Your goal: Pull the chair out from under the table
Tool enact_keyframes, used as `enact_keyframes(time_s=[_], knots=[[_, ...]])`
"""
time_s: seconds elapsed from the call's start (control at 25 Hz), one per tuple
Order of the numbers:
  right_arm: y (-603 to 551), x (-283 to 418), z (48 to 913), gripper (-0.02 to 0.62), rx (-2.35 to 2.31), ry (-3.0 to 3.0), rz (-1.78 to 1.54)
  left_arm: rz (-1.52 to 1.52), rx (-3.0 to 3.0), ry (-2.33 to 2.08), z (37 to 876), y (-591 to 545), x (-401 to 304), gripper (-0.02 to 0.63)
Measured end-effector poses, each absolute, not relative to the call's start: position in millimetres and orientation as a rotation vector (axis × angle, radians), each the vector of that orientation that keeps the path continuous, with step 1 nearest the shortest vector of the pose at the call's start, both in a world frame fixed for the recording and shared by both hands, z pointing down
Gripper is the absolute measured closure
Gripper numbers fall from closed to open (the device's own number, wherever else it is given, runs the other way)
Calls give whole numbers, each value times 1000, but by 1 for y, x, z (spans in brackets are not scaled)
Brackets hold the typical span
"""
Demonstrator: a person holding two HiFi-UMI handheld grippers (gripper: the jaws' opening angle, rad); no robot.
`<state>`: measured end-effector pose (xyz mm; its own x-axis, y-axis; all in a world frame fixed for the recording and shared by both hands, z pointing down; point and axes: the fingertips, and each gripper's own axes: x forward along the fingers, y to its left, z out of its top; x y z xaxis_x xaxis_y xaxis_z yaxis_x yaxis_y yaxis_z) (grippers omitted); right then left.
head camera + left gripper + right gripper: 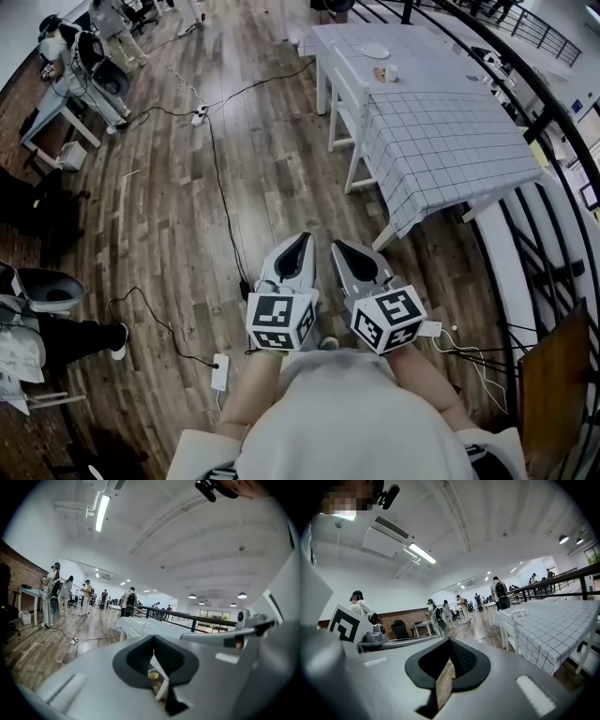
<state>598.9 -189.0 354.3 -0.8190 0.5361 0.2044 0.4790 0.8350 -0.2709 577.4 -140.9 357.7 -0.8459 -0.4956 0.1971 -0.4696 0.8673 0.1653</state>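
Both left tongs (302,240) and right tongs (337,247) closed, empty, square-marker cubes (281,322), chair (342,98) seemingly tucked under checked table (450,141)

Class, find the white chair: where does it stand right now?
In the head view the white chair stands upper centre, tucked in at the left side of the checked-cloth table.

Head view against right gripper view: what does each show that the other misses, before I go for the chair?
Head view only: the white power strip on the wooden plank floor, near the left gripper. Right gripper view only: the long ceiling strip light and the white air-conditioning unit. Both: the white table under a checked cloth and the white chair tucked against it.
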Motion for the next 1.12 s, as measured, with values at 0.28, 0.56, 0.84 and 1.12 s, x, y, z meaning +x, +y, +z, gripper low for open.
enact_keyframes(time_s=[0.28, 0.56, 0.84, 1.12], knots=[[-178, 540, 360, 597, -737, -2761, 286, -177, 779, -2817, 359, -129, 516, 596], [-157, 472, 360, 597, -700, -2761, 307, -150, 832, -2797, 358, -113, 449, 597], [-128, 405, 357, 597, -659, -2765, 308, -137, 877, -2778, 352, -87, 382, 596], [-99, 340, 354, 597, -626, -2781, 312, -88, 912, -2778, 346, -56, 317, 596]])
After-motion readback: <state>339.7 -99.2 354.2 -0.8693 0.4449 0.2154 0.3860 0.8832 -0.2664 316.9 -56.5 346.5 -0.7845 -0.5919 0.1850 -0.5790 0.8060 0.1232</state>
